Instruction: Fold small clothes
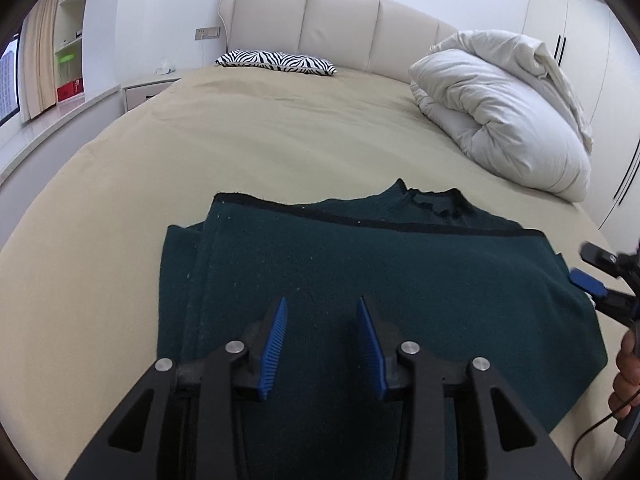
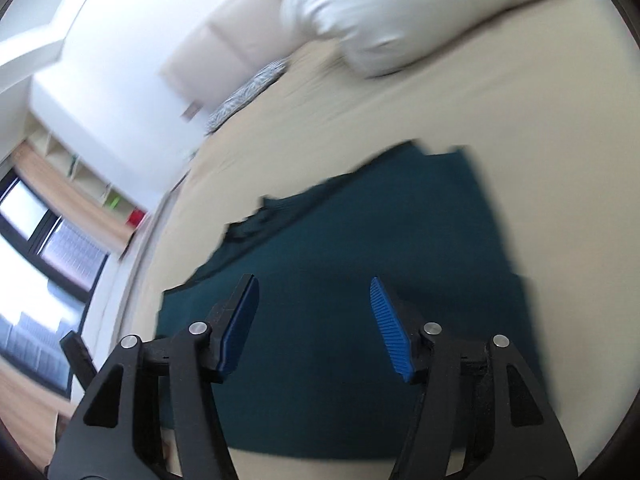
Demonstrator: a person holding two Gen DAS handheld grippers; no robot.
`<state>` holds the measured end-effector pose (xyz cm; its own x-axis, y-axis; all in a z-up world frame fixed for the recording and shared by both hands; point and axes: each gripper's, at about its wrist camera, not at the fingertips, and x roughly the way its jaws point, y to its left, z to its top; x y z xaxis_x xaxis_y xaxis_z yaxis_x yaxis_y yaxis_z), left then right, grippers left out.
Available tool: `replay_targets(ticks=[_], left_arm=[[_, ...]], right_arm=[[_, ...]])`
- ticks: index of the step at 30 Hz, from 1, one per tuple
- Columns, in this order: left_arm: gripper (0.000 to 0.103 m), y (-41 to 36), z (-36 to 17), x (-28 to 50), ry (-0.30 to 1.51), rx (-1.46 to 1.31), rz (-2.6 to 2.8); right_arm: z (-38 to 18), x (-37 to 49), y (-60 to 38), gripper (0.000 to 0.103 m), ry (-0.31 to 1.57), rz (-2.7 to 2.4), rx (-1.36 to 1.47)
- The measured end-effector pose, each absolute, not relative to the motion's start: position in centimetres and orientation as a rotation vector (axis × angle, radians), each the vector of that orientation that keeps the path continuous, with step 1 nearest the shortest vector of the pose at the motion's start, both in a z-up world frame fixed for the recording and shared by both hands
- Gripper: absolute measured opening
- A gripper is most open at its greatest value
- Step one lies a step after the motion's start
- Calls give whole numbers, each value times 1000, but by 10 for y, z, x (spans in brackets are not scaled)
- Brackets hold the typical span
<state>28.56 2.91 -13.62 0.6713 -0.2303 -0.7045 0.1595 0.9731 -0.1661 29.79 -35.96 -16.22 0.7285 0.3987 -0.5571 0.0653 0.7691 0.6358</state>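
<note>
Nearest in the left wrist view, the left gripper (image 1: 323,308) hangs over the near part of a dark green sweater (image 1: 360,264), its blue-padded fingers (image 1: 276,336) spread a moderate way apart with only the knit surface showing between them; nothing is pinched. The right wrist view is blurred, but it shows the right gripper (image 2: 314,300) with its jaws standing wider apart, also empty, above the same sweater (image 2: 340,280). In the left wrist view the right gripper (image 1: 588,276) enters from the right edge beside the sweater's right side, and part of the person's hand (image 1: 626,376) shows just below it with a thin black cable trailing down. The sweater lies folded on the beige sheet of the bed (image 1: 260,136), near its foot end: a layer with a black-trimmed edge is turned over the body, the collar pokes out at the far edge, and a further fold sticks out at the left. Farther off to the right sits a bundled white duvet (image 1: 500,108). At the head of the bed a zebra-striped pillow (image 1: 276,62) rests against the cream padded headboard (image 1: 340,20). Beyond to the left stand a nightstand (image 1: 146,92) and open shelves (image 1: 70,40) by a curtain; white wardrobe doors (image 1: 576,24) fill the far right.
</note>
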Motion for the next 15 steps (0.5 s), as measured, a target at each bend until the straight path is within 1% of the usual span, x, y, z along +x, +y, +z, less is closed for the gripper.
replay_targets(ticks=[2,4,6,8,9,10,12,13,14,15], left_arm=[[40,28,-140,295,829,-78,-205],[40,29,-149,306,869,-66,-199],[40,30,-153,311,870,-65,-213],[40,31,-154,312,867,-64,-217],[40,31,-155,312,862,-61,-218],[40,31,-156,312,858,-61,-219],[40,32,-158,313,853,-70,-224],[40,33,-158,314,852,-78,-225],[40,33,-159,315,853,-83,-225],[40,34,-159,316,854,-86,-226]], right_arm=[[-170,330,-344,57,783,235,684],[-192,363,-337,57,859,266,750],[-211,379,-345,53,868,235,805],[-224,389,-362,38,837,223,909],[-231,390,-378,33,827,192,962],[-234,392,-385,23,819,176,990],[-241,385,-414,17,781,146,1031],[-242,380,-423,12,768,131,1026],[-243,377,-430,10,753,116,1028],[-244,369,-441,10,726,98,1046]])
